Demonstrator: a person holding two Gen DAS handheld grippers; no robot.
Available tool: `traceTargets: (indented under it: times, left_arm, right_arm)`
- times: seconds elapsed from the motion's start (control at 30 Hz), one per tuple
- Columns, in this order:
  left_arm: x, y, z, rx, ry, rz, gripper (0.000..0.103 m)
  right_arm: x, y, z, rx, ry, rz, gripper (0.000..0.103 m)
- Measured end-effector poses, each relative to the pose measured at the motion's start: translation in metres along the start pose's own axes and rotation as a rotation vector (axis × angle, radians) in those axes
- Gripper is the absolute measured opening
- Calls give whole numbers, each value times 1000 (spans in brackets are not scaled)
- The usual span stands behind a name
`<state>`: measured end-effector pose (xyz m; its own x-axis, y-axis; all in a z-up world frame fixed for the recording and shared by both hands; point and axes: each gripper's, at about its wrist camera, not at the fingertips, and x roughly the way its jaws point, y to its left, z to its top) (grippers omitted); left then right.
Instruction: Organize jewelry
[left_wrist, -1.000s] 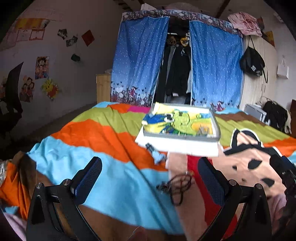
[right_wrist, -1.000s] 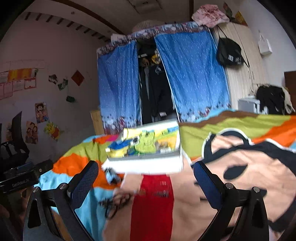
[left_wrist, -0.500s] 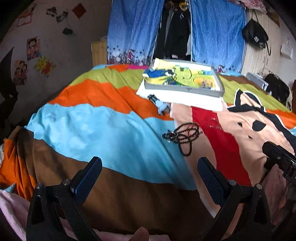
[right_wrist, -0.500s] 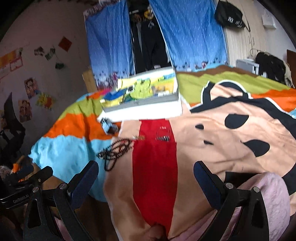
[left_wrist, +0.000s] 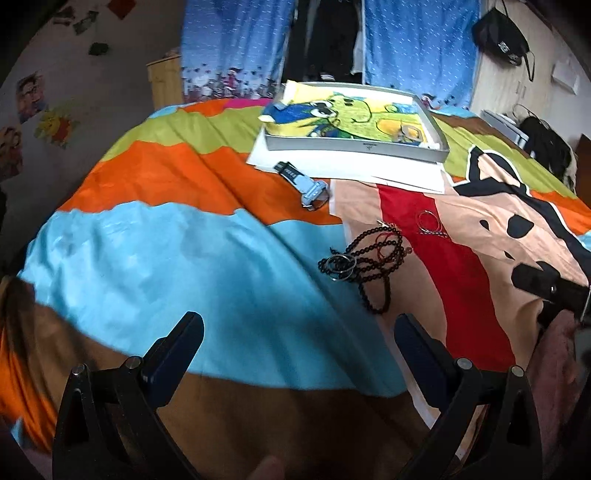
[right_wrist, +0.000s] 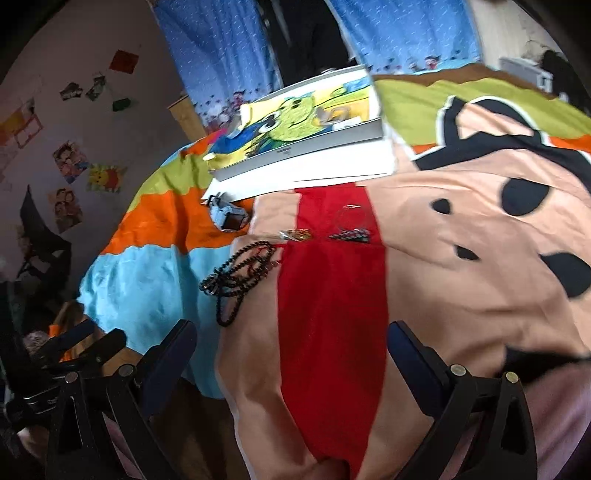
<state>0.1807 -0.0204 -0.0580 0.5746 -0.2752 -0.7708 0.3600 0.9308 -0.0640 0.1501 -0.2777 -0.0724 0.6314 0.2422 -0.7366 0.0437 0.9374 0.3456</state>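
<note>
on the bright striped cartoon bedspread (left_wrist: 207, 251) we see a shallow grey tray with a yellow-green cartoon lining (left_wrist: 356, 147) on white paper at the far side, a light-blue wristwatch (left_wrist: 308, 188) just before it. our left gripper (left_wrist: 299, 345) and right gripper (right_wrist: 291, 349) both hover released, jaws wide, holding nothing. the tangled black bead necklaces (left_wrist: 365, 258) lie ahead of both, thin hoop earrings (left_wrist: 428, 221) just beyond, nothing between.

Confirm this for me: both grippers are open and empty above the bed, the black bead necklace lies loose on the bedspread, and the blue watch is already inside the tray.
Not quite: the blue watch is not in the tray. The left wrist view shows it lying on the bedspread just in front of the tray. The rest holds: the left gripper and right gripper are open and empty, and the black bead necklace lies loose on the bedspread.
</note>
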Motion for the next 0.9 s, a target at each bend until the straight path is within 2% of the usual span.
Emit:
traceTargets:
  times: [0.23, 0.37, 0.47, 0.5, 0.57, 0.6, 0.73, 0.83, 0.9]
  left_arm:
    - [28, 13, 14, -71, 35, -114, 98]
    - [36, 10, 19, -46, 51, -149, 89]
    - [43, 2, 19, -6, 57, -166, 87]
    - [45, 0, 20, 2, 59, -174, 84]
    - [52, -4, 20, 16, 65, -185, 72]
    - [55, -5, 21, 21, 67, -188, 70]
    - [67, -2, 26, 1, 72, -205, 54]
    - [73, 3, 29, -30, 80, -225, 45]
    - [76, 4, 31, -37, 82, -233, 44]
  right_arm:
    - [27, -6, 27, -73, 12, 100, 101]
    - [49, -6, 34, -88, 29, 155, 77]
    - [59, -2, 36, -110, 38, 174, 73]
    - [63, 1, 37, -132, 42, 175, 72]
    - [69, 4, 38, -163, 45, 172, 65]
    - [72, 5, 38, -172, 47, 173, 64]
    - [79, 4, 40, -191, 55, 164, 49]
    - [84, 2, 40, -188, 64, 164, 48]
    - [88, 3, 41, -189, 71, 167, 48]
